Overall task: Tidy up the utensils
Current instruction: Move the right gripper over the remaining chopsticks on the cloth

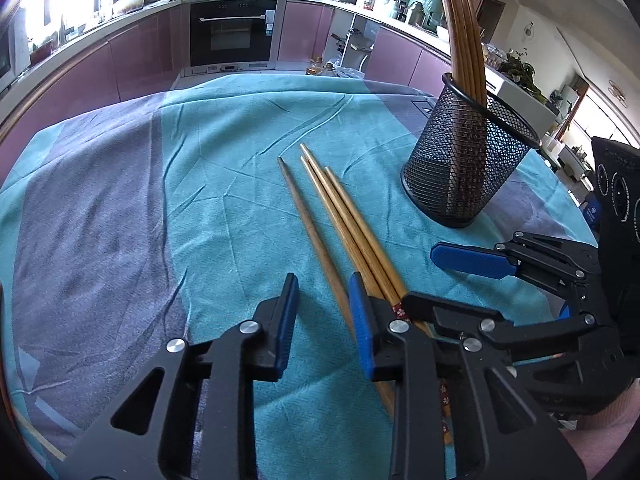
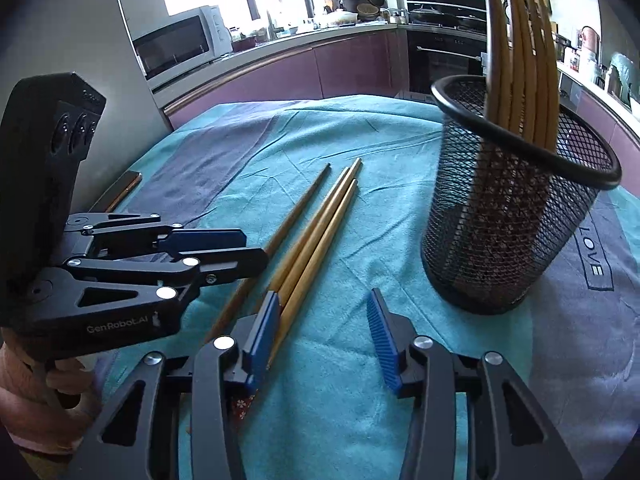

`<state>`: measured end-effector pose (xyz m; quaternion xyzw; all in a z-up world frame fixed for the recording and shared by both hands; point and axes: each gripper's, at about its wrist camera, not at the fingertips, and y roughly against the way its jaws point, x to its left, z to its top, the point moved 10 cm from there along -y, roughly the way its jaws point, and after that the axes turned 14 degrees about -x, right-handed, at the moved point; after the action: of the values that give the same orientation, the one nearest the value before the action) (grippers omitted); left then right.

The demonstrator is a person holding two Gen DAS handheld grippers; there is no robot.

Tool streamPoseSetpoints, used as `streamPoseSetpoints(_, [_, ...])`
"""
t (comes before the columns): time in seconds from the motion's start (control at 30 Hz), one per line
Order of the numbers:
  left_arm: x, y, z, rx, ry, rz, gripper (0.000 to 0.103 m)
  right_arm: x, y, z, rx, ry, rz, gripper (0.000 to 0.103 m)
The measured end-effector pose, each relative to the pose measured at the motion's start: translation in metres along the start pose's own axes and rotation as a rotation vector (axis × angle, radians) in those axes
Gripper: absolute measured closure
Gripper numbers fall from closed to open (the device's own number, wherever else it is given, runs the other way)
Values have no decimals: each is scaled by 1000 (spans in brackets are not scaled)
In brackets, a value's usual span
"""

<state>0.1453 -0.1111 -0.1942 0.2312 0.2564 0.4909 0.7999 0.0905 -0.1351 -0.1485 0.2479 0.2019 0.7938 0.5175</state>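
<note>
Lying on the surface, loose chopsticks (image 1: 340, 220) are presenting as light, stiff, slippery; left tool (image 1: 323, 312) is straddling one, jaws apart, right tool (image 2: 326, 334) apart.

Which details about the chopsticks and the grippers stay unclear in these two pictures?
- Left wrist view: rear ends of the loose chopsticks hidden under the left gripper.
- Right wrist view: same ends covered by the right gripper.
- Both views: chopstick count in the mesh holder unclear; they overlap.
</note>
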Motion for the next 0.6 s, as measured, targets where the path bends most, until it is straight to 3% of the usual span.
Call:
streamPoseSetpoints(0.5, [-2, -11, 4, 11, -17, 11, 77, -2, -11, 6, 7, 42, -61, 67])
streamPoseSetpoints(0.6, [-3, -13, 5, 12, -30, 19, 78, -5, -12, 8, 5, 27, -68, 75])
